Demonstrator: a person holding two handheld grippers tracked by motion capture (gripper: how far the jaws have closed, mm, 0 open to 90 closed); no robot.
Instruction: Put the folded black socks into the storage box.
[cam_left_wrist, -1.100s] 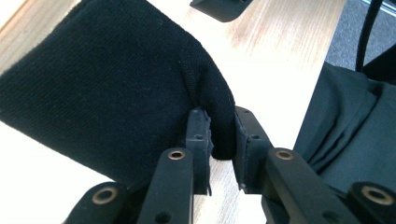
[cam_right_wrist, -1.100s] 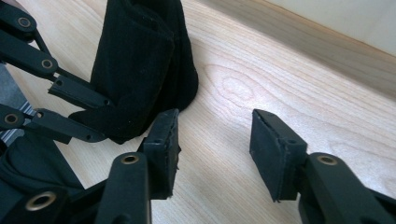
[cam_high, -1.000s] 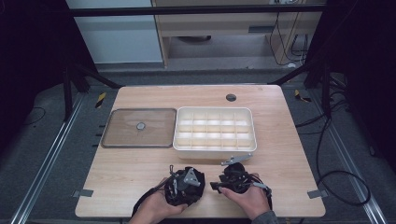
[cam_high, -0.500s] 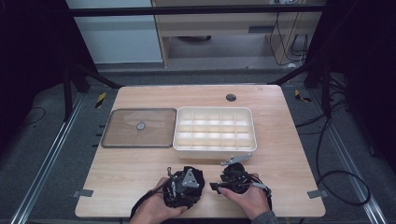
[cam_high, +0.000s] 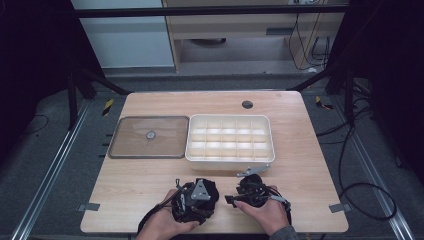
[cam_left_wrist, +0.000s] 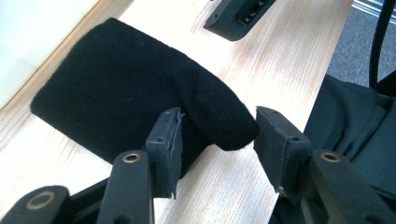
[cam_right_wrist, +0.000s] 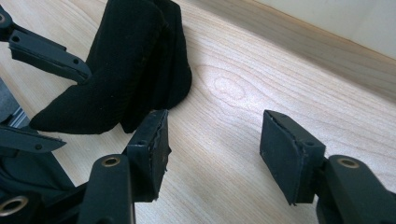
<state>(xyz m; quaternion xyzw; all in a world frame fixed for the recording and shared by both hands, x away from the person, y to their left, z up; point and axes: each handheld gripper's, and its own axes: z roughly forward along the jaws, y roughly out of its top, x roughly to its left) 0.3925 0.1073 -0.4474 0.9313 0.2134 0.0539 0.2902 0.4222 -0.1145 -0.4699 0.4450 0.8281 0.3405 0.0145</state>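
A folded black cloth (cam_left_wrist: 135, 88) lies on the table (cam_high: 300, 165) at lower centre of the high view, its rolled corner between the parted jaws of the left gripper (cam_left_wrist: 217, 140). The right gripper (cam_right_wrist: 212, 140) is spread, empty. Likely best: close squarely on the thick fold

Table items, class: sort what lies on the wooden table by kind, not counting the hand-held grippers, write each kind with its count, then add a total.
Divided cream tray: 1
Flat clear lid with a round centre knob: 1
Black cloth pieces: 1 that can be told apart
Total: 3
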